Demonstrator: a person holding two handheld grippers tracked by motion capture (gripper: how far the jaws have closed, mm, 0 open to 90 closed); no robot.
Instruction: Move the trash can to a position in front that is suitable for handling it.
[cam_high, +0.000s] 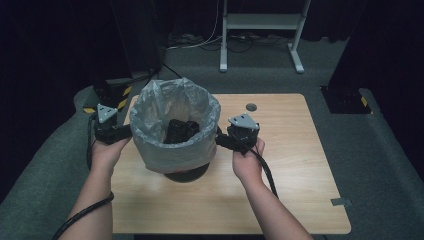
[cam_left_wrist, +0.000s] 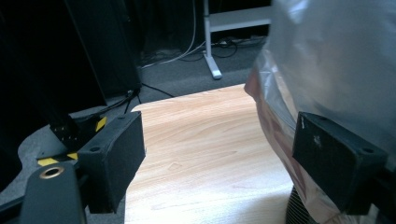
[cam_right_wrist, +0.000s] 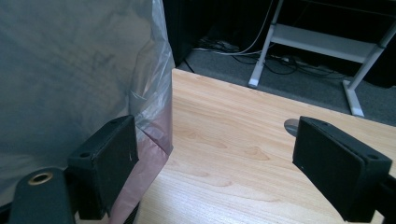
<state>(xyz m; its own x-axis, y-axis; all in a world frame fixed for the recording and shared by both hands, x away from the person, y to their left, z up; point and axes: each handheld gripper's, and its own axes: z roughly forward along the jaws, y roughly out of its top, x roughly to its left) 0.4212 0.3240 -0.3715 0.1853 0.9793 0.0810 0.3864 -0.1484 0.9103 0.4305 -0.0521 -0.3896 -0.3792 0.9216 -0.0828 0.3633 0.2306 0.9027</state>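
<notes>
Both forearms reach forward from the bottom edge, the left hand (cam_high: 106, 152) holding the left gripper (cam_left_wrist: 217, 156) with jaws wide apart, the right hand (cam_high: 248, 161) holding the right gripper (cam_right_wrist: 215, 161) likewise spread

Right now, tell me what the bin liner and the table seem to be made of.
Bin liner: thin plastic film, translucent grey, glossy; it crinkles and lets the pink bin wall show through. Table: probably wood-grain laminate, light, satin; the printed-looking grain is uniform, so solid wood is unlikely.
</notes>
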